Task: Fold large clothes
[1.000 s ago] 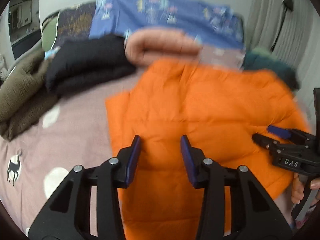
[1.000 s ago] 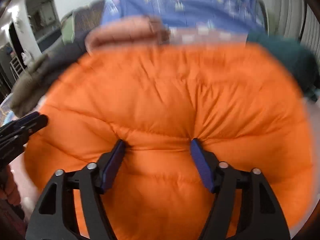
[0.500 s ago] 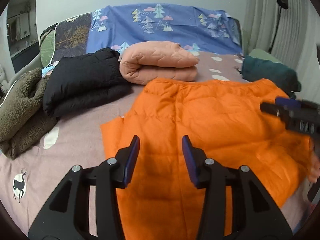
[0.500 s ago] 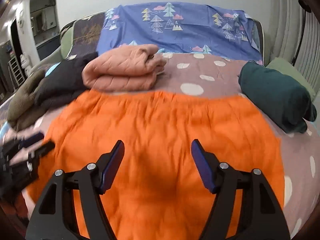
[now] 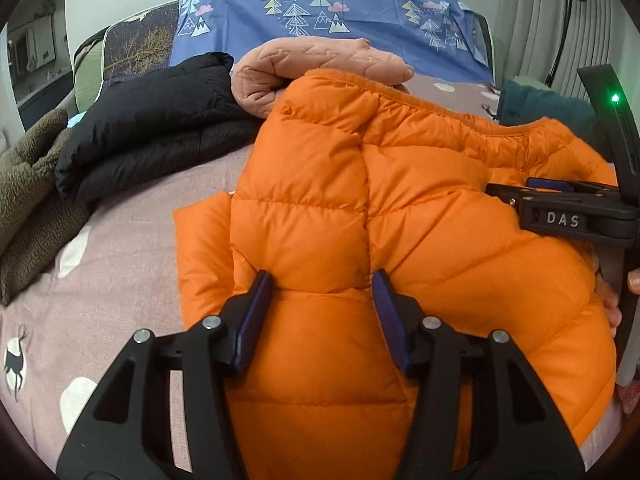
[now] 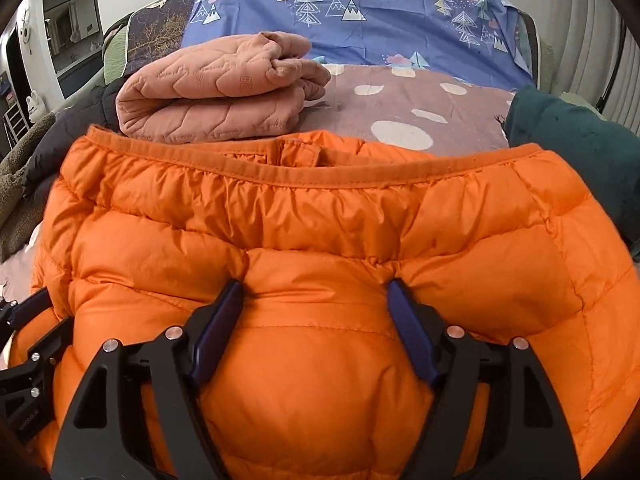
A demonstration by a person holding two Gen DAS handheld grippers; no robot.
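Orange puffer jacket (image 6: pixel 320 216) lying on a mauve bedsheet (image 5: pixel 120 248) printed with white spots and a deer, seen from both wrist cameras. The jacket is bunched up in quilted bulges, with its bound hem edge running across the far side in the right wrist view.

Left gripper (image 5: pixel 320 292): jaws partly spread and having just been opening wider; a puffed fold of the jacket swells up between the blue pads, and both pads lie against the fabric at their sides. Whether they pinch it firmly cannot be told.

Right gripper (image 6: pixel 316 300): jaws set wide and having just been opening further, with a broad bulge of the same jacket rising between them; the pads dent the fabric on either side. In the left wrist view this gripper (image 5: pixel 552 200) appears at the right edge, resting on the jacket, with the person's fingers (image 5: pixel 612 304) below it.

Behind the jacket, just touching its far edge, lies a folded peach quilted garment (image 6: pixel 216 88). To its left sit a folded black puffer jacket (image 5: pixel 152 128) and, further left, a brown fleece garment (image 5: pixel 32 192). A dark teal garment (image 6: pixel 572 144) lies at the right side of the bed, near the jacket's corner. A blue sheet with tree and mountain prints (image 6: pixel 380 12) covers the head of the bed
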